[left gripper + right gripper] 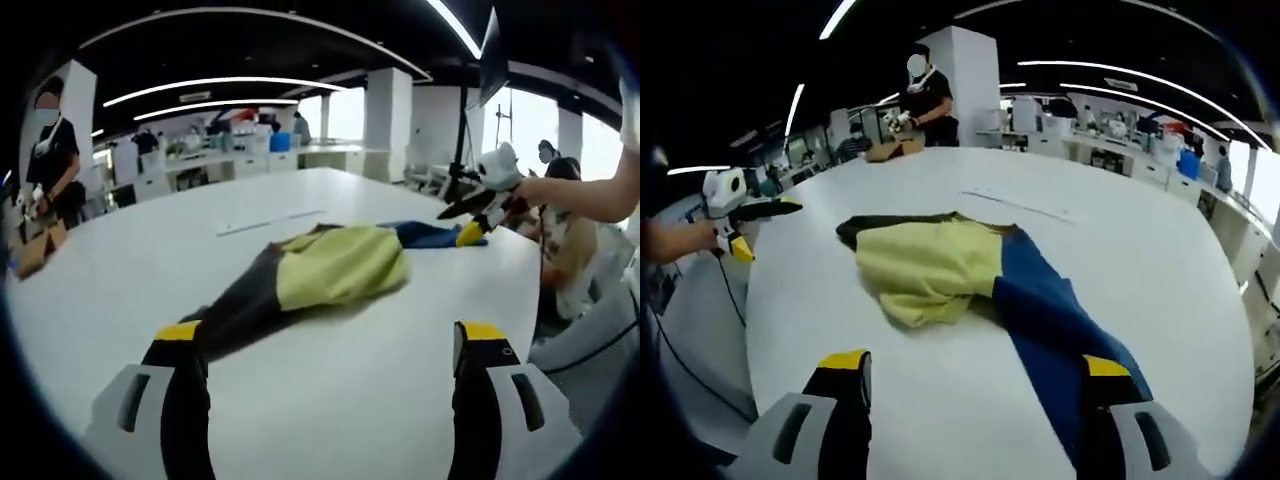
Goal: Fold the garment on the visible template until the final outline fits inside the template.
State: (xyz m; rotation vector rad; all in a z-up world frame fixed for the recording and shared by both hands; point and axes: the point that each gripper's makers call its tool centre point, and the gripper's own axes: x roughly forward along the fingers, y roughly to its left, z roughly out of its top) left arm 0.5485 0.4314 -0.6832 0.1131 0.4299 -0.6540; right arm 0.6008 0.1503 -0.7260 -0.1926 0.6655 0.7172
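Left gripper view gives me my left gripper nearest, its two jaws spread wide and holding nothing, and beyond them one garment lying crumpled on the white table, yellow in the middle with a dark end and a blue end. Right gripper view shows my right gripper also wide apart and empty, the blue end reaching its right jaw. Farther off, one person stands at the table's far edge.

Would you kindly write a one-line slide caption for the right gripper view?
Open right tool hovering over a crumpled yellow, blue and dark garment on a white table, left tool at the table's edge.
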